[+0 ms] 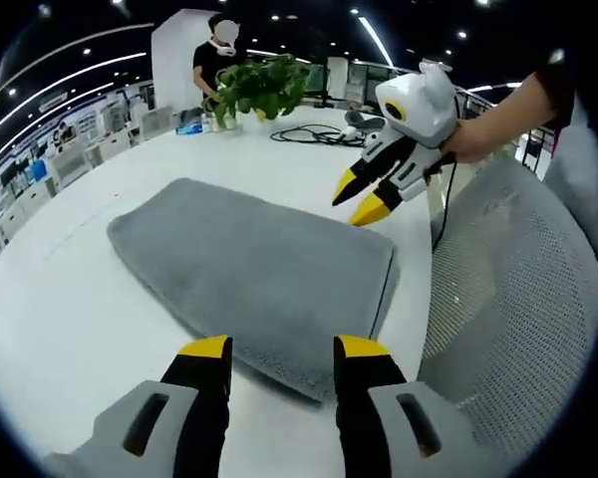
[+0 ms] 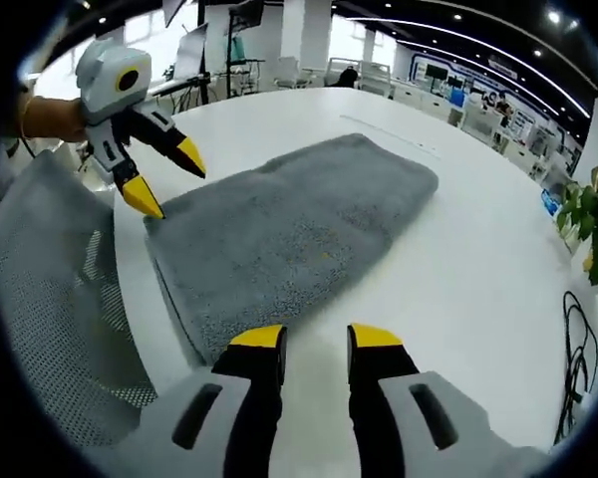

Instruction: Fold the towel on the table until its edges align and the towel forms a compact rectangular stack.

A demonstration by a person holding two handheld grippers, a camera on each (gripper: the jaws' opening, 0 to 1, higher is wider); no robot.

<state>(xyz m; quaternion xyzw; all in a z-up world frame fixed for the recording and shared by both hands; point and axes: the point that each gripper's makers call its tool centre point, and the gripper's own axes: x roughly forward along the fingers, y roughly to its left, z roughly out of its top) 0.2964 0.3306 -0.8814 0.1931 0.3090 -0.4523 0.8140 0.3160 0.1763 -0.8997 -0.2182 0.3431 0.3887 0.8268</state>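
Note:
A grey towel [image 1: 259, 269] lies flat on the white table [image 1: 60, 299], folded over into a thick rectangle with rounded corners. In the left gripper view my left gripper [image 1: 282, 351] hovers open just short of the towel's near edge, with nothing between its yellow tips. My right gripper [image 1: 359, 199], held by a hand, hangs open over the towel's far right corner. In the right gripper view the towel [image 2: 299, 224] stretches away from my right gripper [image 2: 316, 339], which stands open at its near edge. The left gripper [image 2: 167, 179] is open above the towel's far left corner.
A grey mesh chair back [image 1: 508, 299] stands against the table edge beside the towel, seen as the chair [image 2: 50, 289] in the right gripper view. A potted plant [image 1: 259, 88], black cables [image 1: 314, 134] and a person [image 1: 214, 60] are at the table's far end.

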